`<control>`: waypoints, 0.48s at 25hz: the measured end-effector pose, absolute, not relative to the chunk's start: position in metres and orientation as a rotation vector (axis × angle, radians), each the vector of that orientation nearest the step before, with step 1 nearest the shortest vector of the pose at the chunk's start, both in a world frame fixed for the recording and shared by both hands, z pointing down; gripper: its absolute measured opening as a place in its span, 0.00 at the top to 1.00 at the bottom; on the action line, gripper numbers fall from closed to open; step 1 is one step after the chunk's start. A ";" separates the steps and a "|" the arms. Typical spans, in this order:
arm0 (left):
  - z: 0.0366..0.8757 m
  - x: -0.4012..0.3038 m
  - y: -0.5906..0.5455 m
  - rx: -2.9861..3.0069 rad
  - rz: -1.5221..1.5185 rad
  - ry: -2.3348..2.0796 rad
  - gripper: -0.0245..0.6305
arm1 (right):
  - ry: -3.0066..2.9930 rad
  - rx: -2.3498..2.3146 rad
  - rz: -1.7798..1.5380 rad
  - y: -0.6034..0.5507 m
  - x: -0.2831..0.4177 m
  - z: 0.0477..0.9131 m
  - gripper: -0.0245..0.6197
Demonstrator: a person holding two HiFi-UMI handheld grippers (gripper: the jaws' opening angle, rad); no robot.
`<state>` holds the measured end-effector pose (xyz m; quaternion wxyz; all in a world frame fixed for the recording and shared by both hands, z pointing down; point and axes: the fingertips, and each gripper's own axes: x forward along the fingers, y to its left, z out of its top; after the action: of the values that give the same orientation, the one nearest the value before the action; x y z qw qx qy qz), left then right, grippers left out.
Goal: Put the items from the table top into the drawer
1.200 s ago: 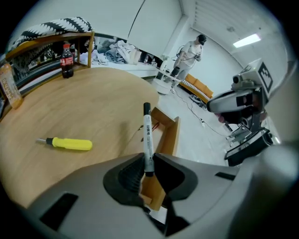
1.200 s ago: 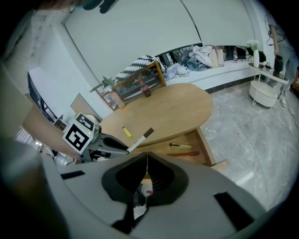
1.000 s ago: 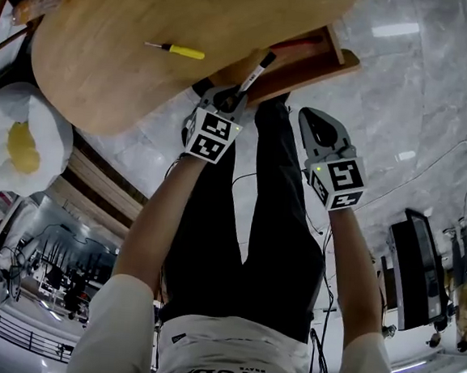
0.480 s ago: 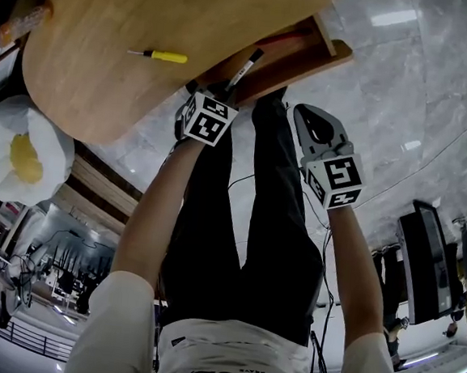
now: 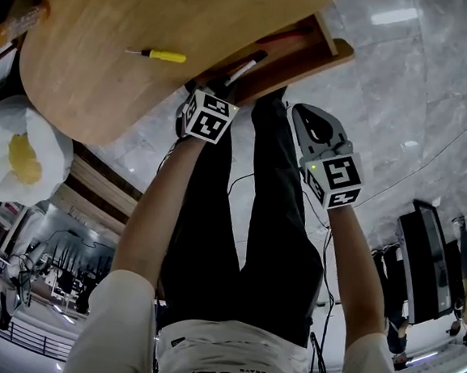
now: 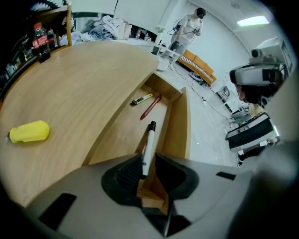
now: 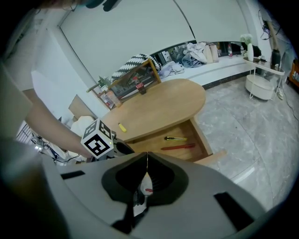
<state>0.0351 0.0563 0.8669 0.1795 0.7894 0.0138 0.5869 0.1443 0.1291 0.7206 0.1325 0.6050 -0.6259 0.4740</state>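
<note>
**Q:** Marker [image 6: 148, 145], where is it?

**A:** Pinched in my left gripper [image 6: 148, 161], with its black cap reaching over the open drawer [image 6: 180, 122]. My right gripper [image 7: 146, 158] is closed on nothing, off to the side.

**Q:** What could go wrong?

**A:** The drawer's near corner sits right under the jaws. If I let go here, I think the marker could hit the rim and drop to the floor. A screwdriver [image 6: 29, 132] lies on the table [image 6: 79, 84].

**Q:** Any writing?

**A:** Only the print on the shirt [image 5: 234, 360], upside down, roughly "ATTITUD". The bottle [image 6: 41, 39] label is too small to read.
</note>
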 end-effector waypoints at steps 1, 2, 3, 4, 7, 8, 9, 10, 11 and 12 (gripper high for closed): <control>0.865 0.036 0.055 2.237 1.648 0.031 0.80 | -1.816 1.756 1.372 0.128 0.145 0.720 0.93; 0.863 0.036 0.055 2.241 1.640 0.028 0.79 | -1.815 1.756 1.371 0.127 0.145 0.720 0.93; 0.861 0.035 0.055 2.243 1.636 0.027 0.78 | -1.816 1.755 1.369 0.127 0.145 0.719 0.93; 0.859 0.033 0.056 2.245 1.632 0.027 0.78 | -1.817 1.754 1.367 0.126 0.144 0.718 0.93; 0.852 0.031 0.054 2.251 1.609 0.010 0.78 | -1.826 1.744 1.354 0.122 0.141 0.715 0.93; 0.849 0.030 0.053 2.253 1.597 0.001 0.79 | -1.830 1.739 1.350 0.120 0.140 0.714 0.93; 0.846 0.029 0.052 2.256 1.586 -0.008 0.79 | -1.835 1.732 1.347 0.119 0.138 0.713 0.93; 0.842 0.027 0.051 2.260 1.575 -0.018 0.80 | -1.839 1.725 1.344 0.118 0.136 0.712 0.93; 0.837 0.026 0.050 2.265 1.565 -0.028 0.82 | -1.843 1.718 1.341 0.117 0.133 0.710 0.93; 0.833 0.024 0.049 2.269 1.555 -0.039 0.83 | -1.847 1.711 1.337 0.115 0.131 0.709 0.93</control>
<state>0.0240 0.0486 0.8329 0.1942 0.8091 -0.0140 0.5545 0.1314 0.1151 0.7091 0.1451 0.5938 -0.6410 0.4641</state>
